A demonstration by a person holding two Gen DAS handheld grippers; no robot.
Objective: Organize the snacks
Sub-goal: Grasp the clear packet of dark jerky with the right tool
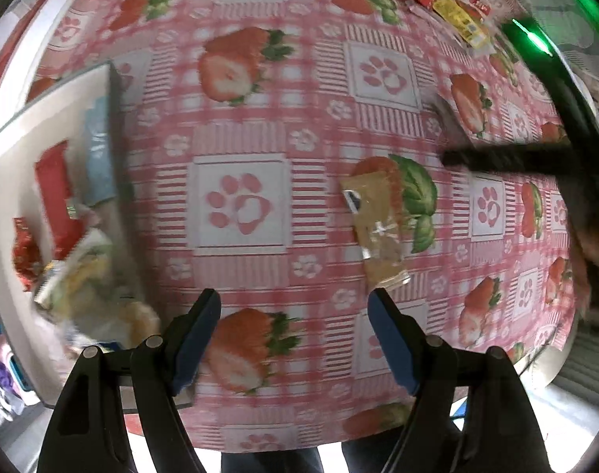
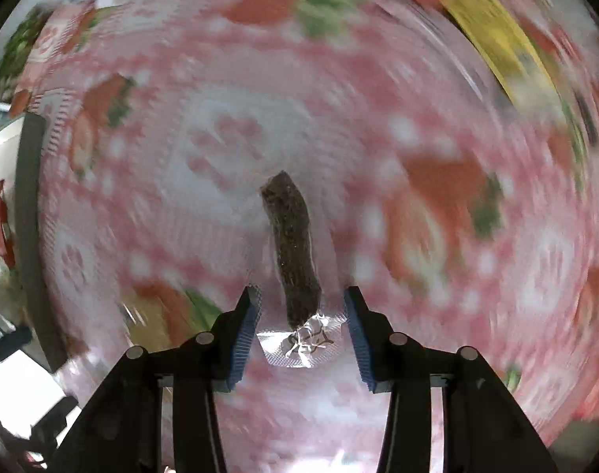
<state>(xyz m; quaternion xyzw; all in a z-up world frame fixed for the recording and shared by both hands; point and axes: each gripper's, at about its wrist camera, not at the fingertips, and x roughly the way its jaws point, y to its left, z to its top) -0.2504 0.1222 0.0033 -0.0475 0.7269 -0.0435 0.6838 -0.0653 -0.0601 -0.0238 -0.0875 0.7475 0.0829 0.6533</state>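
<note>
now the right gripper (image 2: 299,311) grips a brown snack (image 2: 293,248).

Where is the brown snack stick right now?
In the right wrist view, the brown snack stick hangs in its clear wrapper between the right gripper's blue pads, above the strawberry tablecloth.

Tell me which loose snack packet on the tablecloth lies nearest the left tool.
The tan packet, lying just ahead of the left tool. The red and yellow packets lie at the far edge.
</note>
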